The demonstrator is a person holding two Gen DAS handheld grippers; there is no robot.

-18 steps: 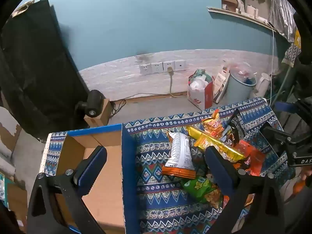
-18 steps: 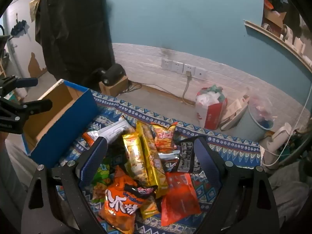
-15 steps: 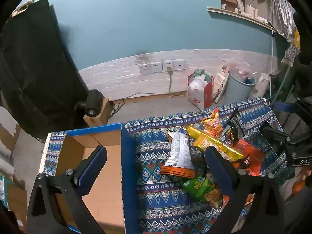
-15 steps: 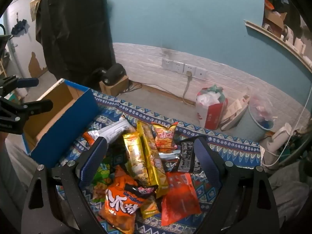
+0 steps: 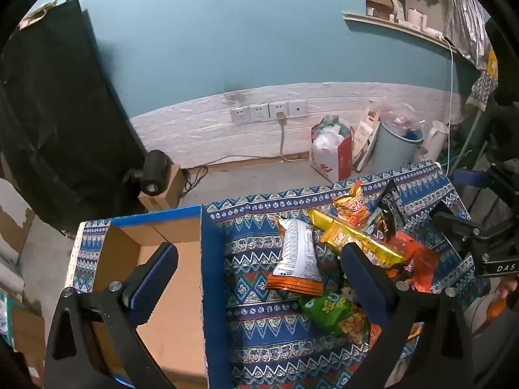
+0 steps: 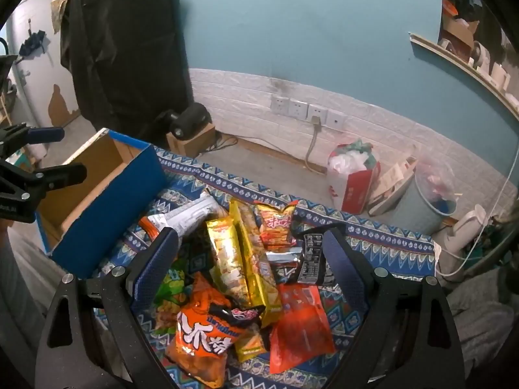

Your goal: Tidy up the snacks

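Teal wall (image 5: 227,48) above a white brick-pattern band with a row of sockets (image 5: 267,113) is being shown behind the work area. Across the front, a blue patterned cloth (image 5: 259,253) is being used as the surface for a pile of snacks. At the cloth's left end, an open cardboard box (image 5: 168,288) with blue outer walls is being kept beside the pile, its brown inside bare where it is seen.

The left gripper (image 5: 259,259) is being held spread wide above the box's right wall, one finger over the box interior and the other over the pile; nothing is being pinched. A white packet with an orange end (image 5: 296,256) is lying just right of the box, with a green packet (image 5: 327,306) below it and a long gold packet (image 5: 353,241) overlapping its far side.

The right gripper (image 6: 249,249) is likewise being held spread wide over the pile, clear of it. Between its fingers, two gold packets (image 6: 240,259) are lying side by side, with an orange packet (image 6: 201,334) and a red packet (image 6: 300,317) nearer the camera and a black packet (image 6: 311,259) by the right finger.
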